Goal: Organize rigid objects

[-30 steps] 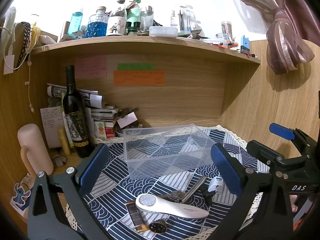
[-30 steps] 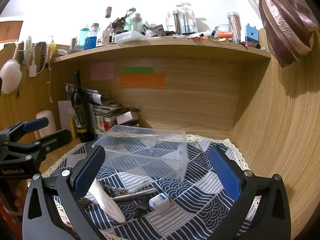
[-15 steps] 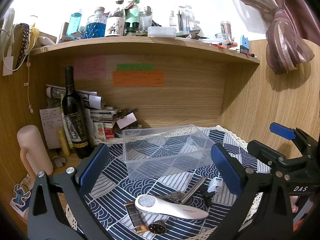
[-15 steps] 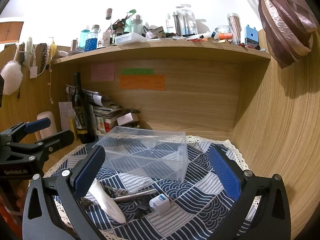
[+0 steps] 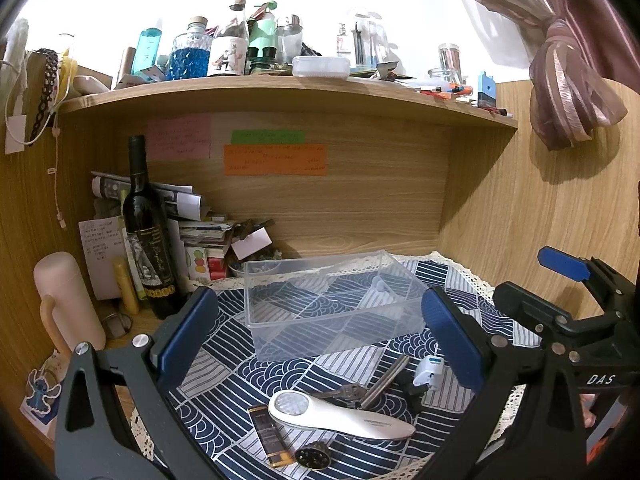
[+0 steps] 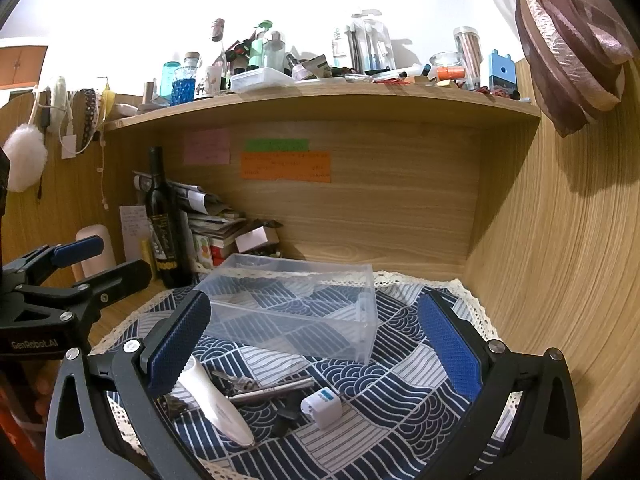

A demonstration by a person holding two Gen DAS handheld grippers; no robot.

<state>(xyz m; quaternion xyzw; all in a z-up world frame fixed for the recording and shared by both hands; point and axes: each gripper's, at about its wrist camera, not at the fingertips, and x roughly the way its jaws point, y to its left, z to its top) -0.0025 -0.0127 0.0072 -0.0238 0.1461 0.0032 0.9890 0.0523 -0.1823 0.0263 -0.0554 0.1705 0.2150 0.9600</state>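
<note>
A clear plastic box [image 5: 332,300] stands empty on the blue patterned cloth [image 5: 240,376]; it also shows in the right wrist view [image 6: 296,312]. In front of it lie a white handheld device [image 5: 340,416], keys [image 5: 348,392], a metal bar [image 5: 384,376], a small white charger [image 5: 428,370], a brown stick [image 5: 272,436] and a dark round piece [image 5: 313,458]. The device [image 6: 216,400] and charger [image 6: 322,406] show in the right wrist view. My left gripper [image 5: 320,344] and right gripper [image 6: 312,344] are open and empty, above these objects.
A wine bottle [image 5: 148,240], a pink flask [image 5: 66,304] and stacked papers [image 5: 200,236] stand at the back left. A wooden wall [image 6: 560,280] closes the right side. A cluttered shelf [image 5: 280,92] hangs overhead.
Both grippers have drifted very slightly; the objects and the box have not moved.
</note>
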